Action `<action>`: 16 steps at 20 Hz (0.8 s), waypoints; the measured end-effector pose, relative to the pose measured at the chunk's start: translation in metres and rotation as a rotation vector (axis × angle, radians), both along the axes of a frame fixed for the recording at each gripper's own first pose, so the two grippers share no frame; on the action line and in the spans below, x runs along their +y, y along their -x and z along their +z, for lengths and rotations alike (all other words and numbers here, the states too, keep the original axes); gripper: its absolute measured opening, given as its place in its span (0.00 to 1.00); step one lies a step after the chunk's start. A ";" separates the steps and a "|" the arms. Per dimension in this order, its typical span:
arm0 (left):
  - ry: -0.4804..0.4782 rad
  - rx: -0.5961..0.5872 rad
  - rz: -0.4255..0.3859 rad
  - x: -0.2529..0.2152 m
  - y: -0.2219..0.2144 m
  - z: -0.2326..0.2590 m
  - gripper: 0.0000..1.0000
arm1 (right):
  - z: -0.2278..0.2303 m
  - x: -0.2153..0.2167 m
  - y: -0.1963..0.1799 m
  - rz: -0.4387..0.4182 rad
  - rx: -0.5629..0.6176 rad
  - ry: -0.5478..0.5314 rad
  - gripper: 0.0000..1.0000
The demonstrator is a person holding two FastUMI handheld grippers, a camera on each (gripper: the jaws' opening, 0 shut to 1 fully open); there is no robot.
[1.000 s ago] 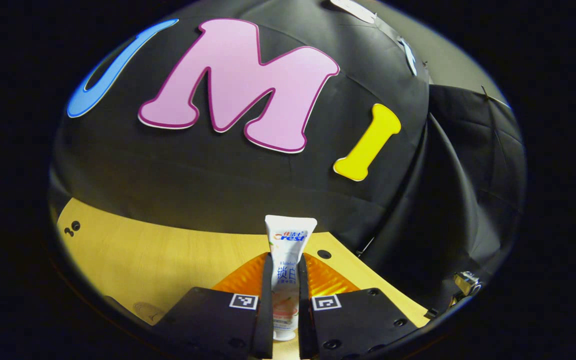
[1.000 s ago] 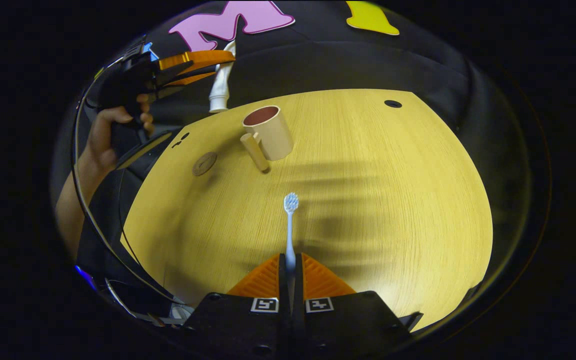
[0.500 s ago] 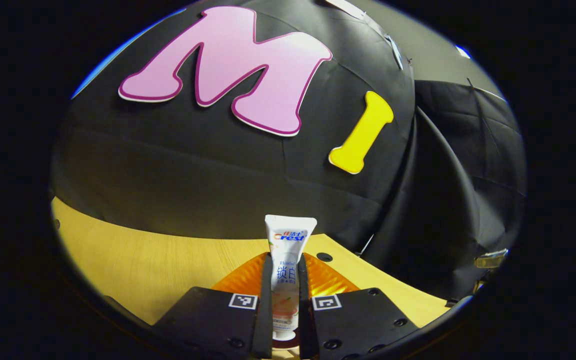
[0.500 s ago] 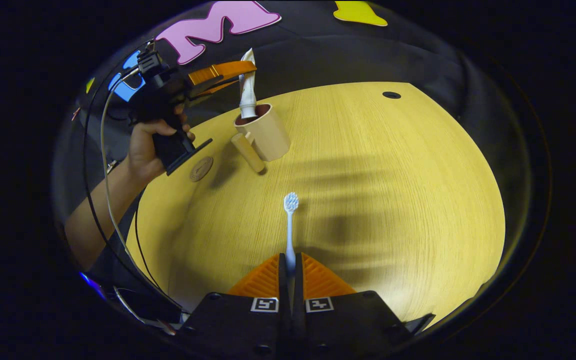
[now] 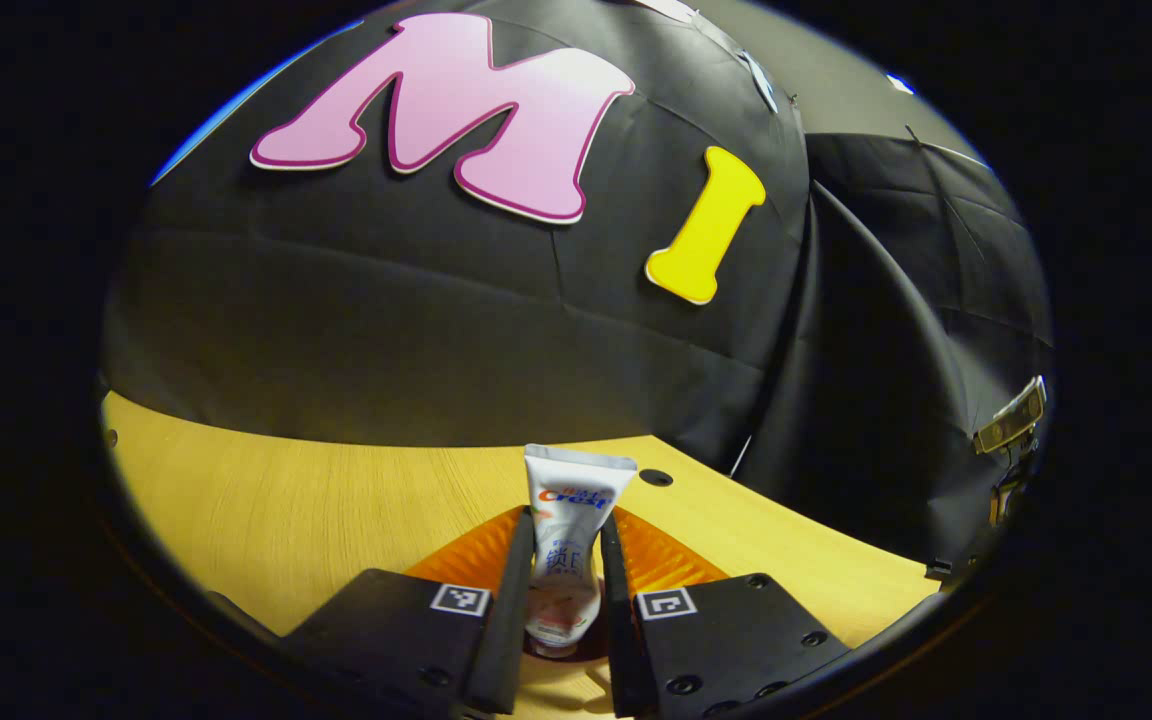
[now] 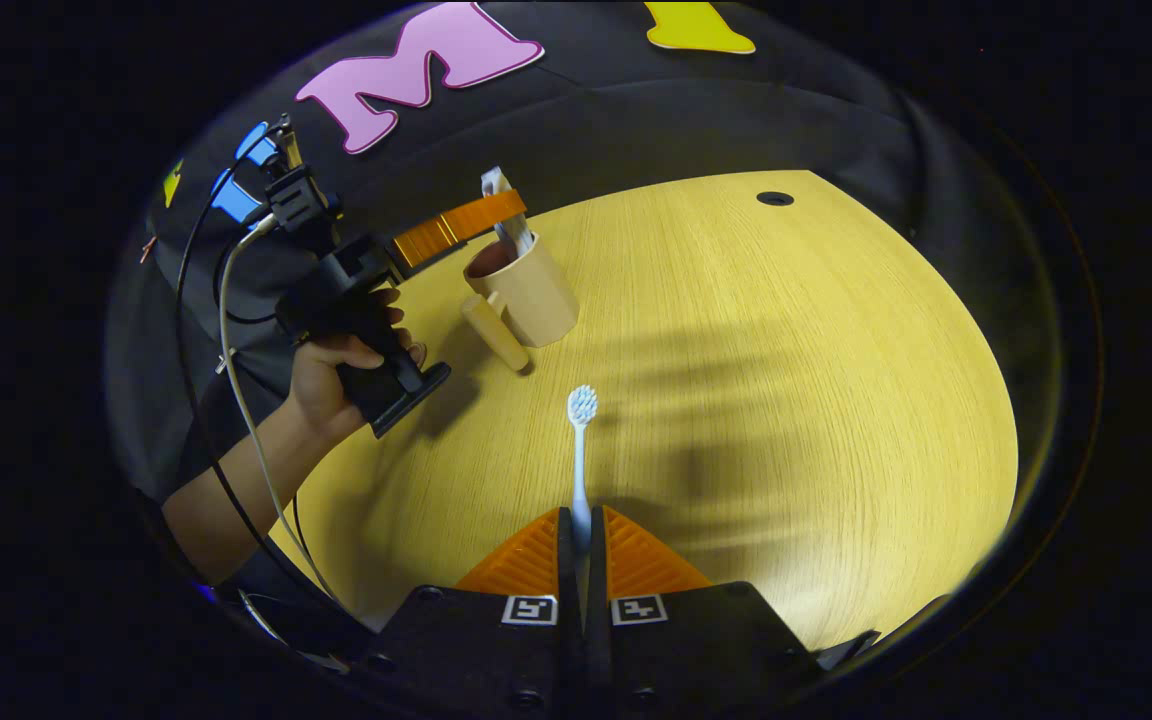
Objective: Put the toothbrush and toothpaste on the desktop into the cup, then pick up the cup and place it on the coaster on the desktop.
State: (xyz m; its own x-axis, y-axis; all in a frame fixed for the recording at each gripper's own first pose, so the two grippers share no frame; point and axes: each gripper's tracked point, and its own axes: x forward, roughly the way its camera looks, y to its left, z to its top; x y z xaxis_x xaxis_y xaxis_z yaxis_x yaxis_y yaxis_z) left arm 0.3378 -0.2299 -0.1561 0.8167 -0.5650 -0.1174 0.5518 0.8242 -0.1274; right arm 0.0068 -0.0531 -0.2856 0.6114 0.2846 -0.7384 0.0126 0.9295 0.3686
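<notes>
The left hand-held gripper [image 5: 558,590] has its fingers spread a little apart on either side of the toothpaste [image 5: 568,545], so it looks released or just letting go; whether the pads touch the tube at all I cannot tell. In the right gripper view the tube stands tilted in the cup [image 6: 526,290], its crimped end poking above the rim, with the left hand-held gripper right over the cup's mouth and a hand [image 6: 341,375] on its grip. The right hand-held gripper [image 6: 581,560] is clenched on the toothbrush [image 6: 580,455], holding the lower handle with the bristle head pointing forward above the wooden surface [image 6: 786,400]. The toothbrush is light, thin and stiff, and probably a bit slick; held near one end, it could pivot between the pads, so a firm pinch suits it, and it should go in handle-first beside the tube. The toothpaste is soft and squashy, best pinched across its flat body rather than near the cap. The cup looks rigid and fairly light, with a stubby cylindrical handle [image 6: 496,330] jutting toward the camera; that handle or the rim wall seems the sensible hold, kept upright so the contents do not tip out.
</notes>
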 end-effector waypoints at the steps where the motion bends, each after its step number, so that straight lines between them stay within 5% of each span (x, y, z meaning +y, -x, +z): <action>1: -0.004 0.002 0.004 -0.001 0.001 0.001 0.49 | 0.001 0.001 -0.002 0.005 -0.007 0.002 0.05; 5: 0.028 -0.041 0.031 0.009 0.020 0.030 1.00 | 0.021 0.004 -0.025 -0.012 -0.071 -0.012 0.05; 11: 0.074 -0.120 0.164 0.064 0.068 0.081 0.98 | 0.070 0.006 -0.081 -0.038 -0.227 -0.017 0.05; 16: 0.103 -0.067 0.218 0.114 0.113 0.075 0.97 | 0.116 0.024 -0.144 -0.048 -0.411 -0.052 0.05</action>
State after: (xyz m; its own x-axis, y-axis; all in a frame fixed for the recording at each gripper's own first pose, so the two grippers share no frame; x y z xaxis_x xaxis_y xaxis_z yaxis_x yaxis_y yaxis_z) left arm 0.2248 -0.1163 -0.0815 0.9246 -0.3808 -0.0095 0.3726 0.9092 -0.1857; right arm 0.1510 -0.0294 -0.1696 0.8658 0.2792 -0.4153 -0.1026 0.9113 0.3988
